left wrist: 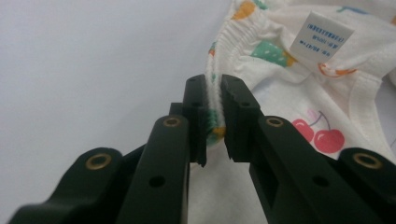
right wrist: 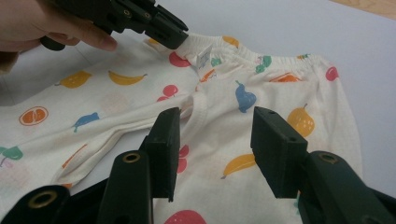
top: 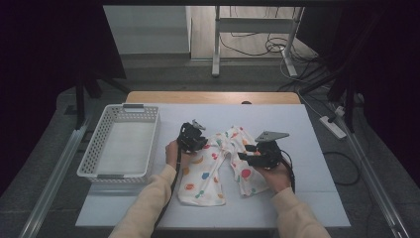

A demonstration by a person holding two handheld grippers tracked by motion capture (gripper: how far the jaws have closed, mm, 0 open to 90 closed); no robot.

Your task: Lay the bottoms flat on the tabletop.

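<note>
Cream cotton baby trousers [top: 213, 168] with a fruit print lie spread on the white table cover [top: 277, 119], waist away from the person, two legs toward them, roughly mid-table

Left gripper [top: 195, 136]: jaws nearly together, clamped on the elastic waistband [left wrist: 215, 95] at the left end of the waist; in the left gripper view a ridge of gathered fabric stands pinched between the two pads. Hand [top: 173, 153] sits just behind it, sleeve coming in from the bottom edge

Right gripper [top: 255, 151]: jaws about half open, nothing between the pads; in the right gripper view it hovers above the right leg with a yellow banana print [right wrist: 240, 163] visible through the gap. Pads are apart from the cloth as far as the view shows, though I cannot tell how close the tips are to the fabric. Grey three-cornered plate [top: 271, 135] on top of it, cable [top: 289, 166] trailing back past the wrist

Right gripper view also shows the left gripper [right wrist: 161, 28] farther off, biting the waistband corner, with a white label [right wrist: 203, 59] sewn inside the waist just beside that grip; the same label [left wrist: 322, 35] shows in the left gripper view

White perforated basket [top: 91, 153] stands at the left of the table, well apart from the trousers, long side running away from the person

Wooden table edge [top: 213, 96] shows beyond the cover
</note>
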